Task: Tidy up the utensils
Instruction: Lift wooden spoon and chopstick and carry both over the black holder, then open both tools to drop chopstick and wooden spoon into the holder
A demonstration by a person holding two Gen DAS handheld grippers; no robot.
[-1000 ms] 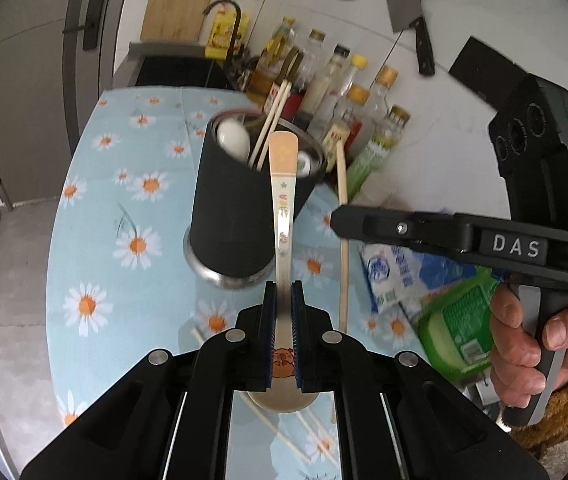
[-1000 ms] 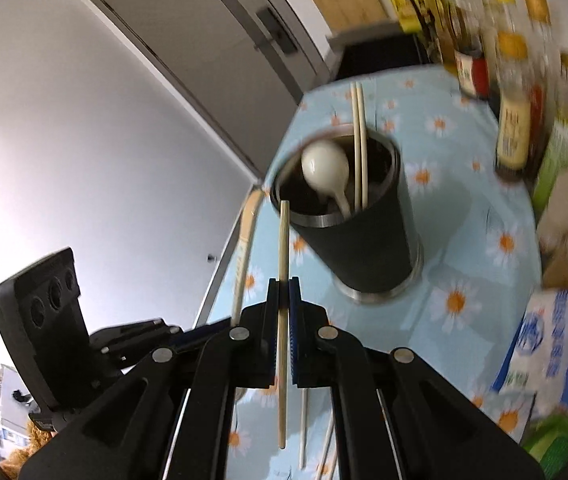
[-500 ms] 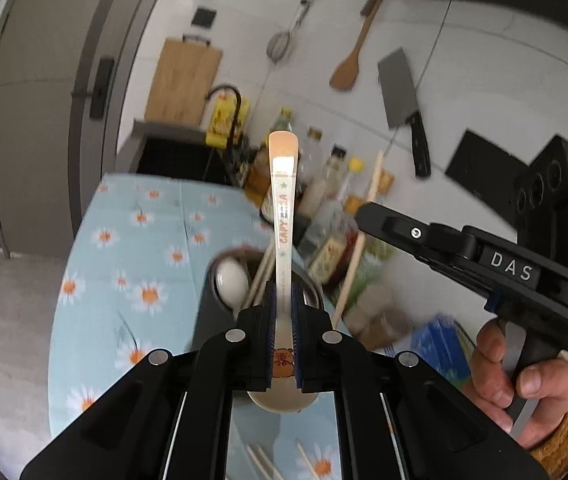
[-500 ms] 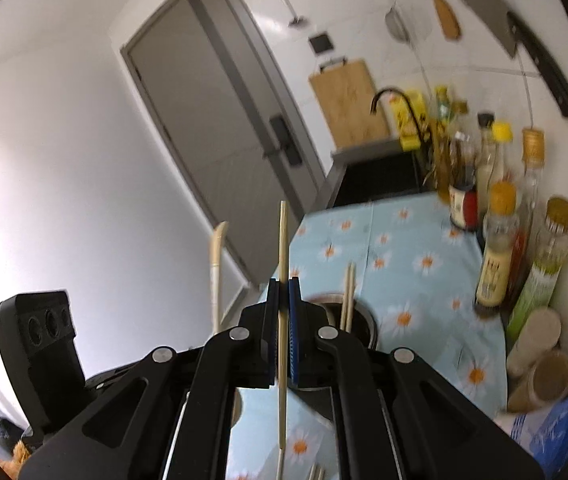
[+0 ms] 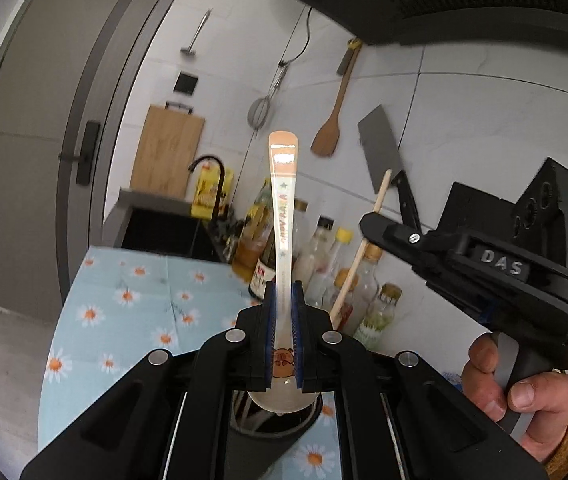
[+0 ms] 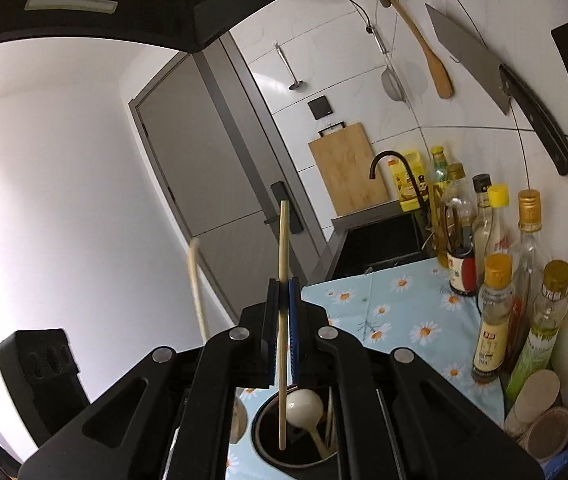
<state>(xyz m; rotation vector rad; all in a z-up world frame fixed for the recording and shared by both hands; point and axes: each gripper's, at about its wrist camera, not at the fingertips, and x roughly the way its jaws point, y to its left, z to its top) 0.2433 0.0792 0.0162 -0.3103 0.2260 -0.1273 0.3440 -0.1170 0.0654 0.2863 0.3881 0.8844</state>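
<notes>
Left wrist view: the left gripper (image 5: 283,334) is clenched on a spoon (image 5: 283,216), its blue pads pinching the neck just above the bowl. The handle stands up past the fingertips and the bowl hangs below them, over the dark holder (image 5: 280,428), whose rim shows only partly beneath the jaws. Held this way, bowl down and nearly upright, the spoon looks lined up to drop straight into the holder rather than be laid on the table (image 5: 124,300). To the right of the fingers, a hand (image 5: 524,396) grips the right gripper's handle. From this side, its jaws carry a chopstick (image 5: 360,252) that slants up past them.

Right wrist view: the right gripper (image 6: 283,328) is clamped on the chopstick (image 6: 283,304), caught about midway along its length. One end rises above the fingertips. The other reaches down below them and appears to sit just inside the holder (image 6: 268,436), beside a white ladle (image 6: 304,404) already standing there. Gripping mid-length keeps the thin stick from swinging and leaves enough free below to guide it in. Left of the fingers, the spoon's handle (image 6: 196,280) shows as a blurred pale strip. My read is that both utensils are poised over the holder, not yet released.
</notes>
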